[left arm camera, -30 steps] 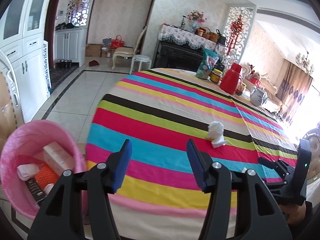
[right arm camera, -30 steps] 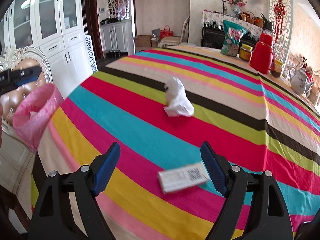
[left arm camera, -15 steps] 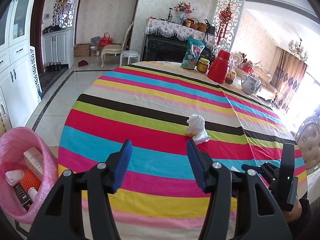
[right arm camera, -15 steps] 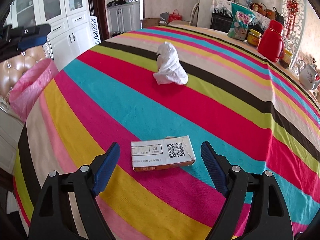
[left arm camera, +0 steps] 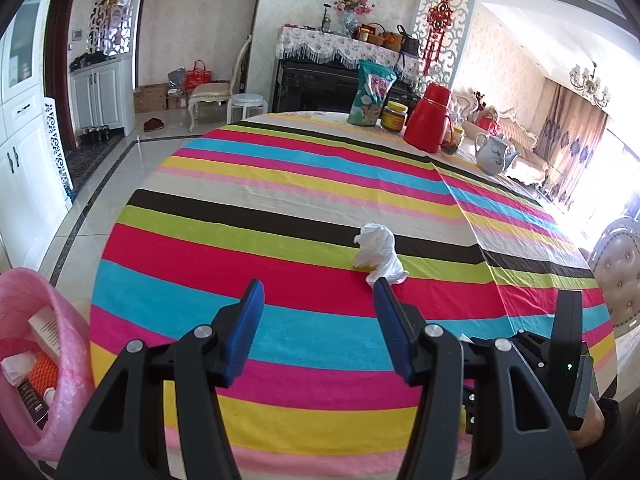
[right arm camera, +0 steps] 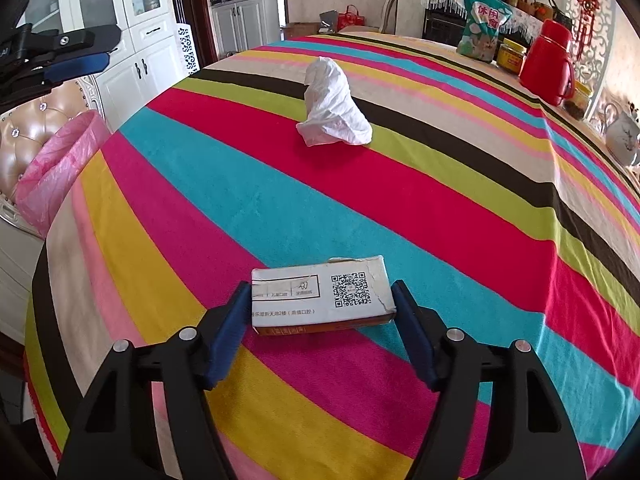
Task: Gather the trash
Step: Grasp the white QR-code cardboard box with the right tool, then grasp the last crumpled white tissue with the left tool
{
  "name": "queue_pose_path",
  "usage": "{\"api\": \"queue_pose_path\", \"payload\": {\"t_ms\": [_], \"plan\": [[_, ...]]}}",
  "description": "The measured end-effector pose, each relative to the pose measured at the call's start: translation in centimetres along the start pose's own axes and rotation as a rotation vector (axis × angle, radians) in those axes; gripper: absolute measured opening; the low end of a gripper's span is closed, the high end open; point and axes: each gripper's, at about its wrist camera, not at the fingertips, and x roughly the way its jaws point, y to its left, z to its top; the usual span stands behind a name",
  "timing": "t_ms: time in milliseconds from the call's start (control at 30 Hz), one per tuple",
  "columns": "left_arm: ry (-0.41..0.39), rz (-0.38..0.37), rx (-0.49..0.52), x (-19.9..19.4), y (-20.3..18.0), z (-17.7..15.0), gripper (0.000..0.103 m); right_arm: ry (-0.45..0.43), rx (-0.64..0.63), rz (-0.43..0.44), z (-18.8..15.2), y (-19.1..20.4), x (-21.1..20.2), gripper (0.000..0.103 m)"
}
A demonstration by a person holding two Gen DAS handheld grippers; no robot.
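In the left wrist view, the left gripper [left arm camera: 318, 304] hung over the striped-cloth bench [left arm camera: 280, 216] with its jaws moderately apart and empty. The crumpled white tissue [left arm camera: 378, 254] lay just beyond its right finger. A sideways approach could nudge the light tissue away. The pink-lined waste bin [left arm camera: 60, 364] stood near left, below the bench edge.

In the right wrist view, the right gripper [right arm camera: 320, 312] had just been closing its jaws around the flat white cardboard box [right arm camera: 320, 296]; whether the pads pressed it I could not tell. Gripped endwise, the creased box might buckle or pivot loose.
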Motion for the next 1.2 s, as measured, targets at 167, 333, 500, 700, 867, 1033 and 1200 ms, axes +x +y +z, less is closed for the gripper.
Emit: {"api": "queue_pose_path", "payload": {"t_ms": [167,333,500,700,867,1033,1200], "plan": [[0.020,-0.011,0.017,1.5,-0.9,0.3,0.055,-0.051,0.041,-0.021,0.4,-1.1,-1.3,0.066],[0.046,-0.040,0.035,3.6,-2.2,0.7,0.055,-0.140,0.106,-0.077,0.9,-3.1,-3.6,0.066],[0.051,-0.068,0.109,5.9,-4.4,1.1,0.054,-0.208,0.174,-0.121,1.2,-5.4,-5.5,0.066],[0.081,-0.080,0.177,9.1,-6.9,1.4,0.054,-0.255,0.235,-0.176,1.2,-7.8,-6.9,0.066],[0.108,-0.057,0.216,11.9,-8.3,1.6,0.054,-0.274,0.279,-0.197,1.1,-9.4,-7.3,0.066],[0.110,-0.028,0.302,14.0,-9.6,1.9,0.069,-0.270,0.295,-0.201,1.0,-10.2,-7.2,0.066],[0.157,-0.002,0.383,16.3,-10.6,1.3,0.069,-0.267,0.303,-0.204,0.9,-10.4,-7.1,0.066]]}}
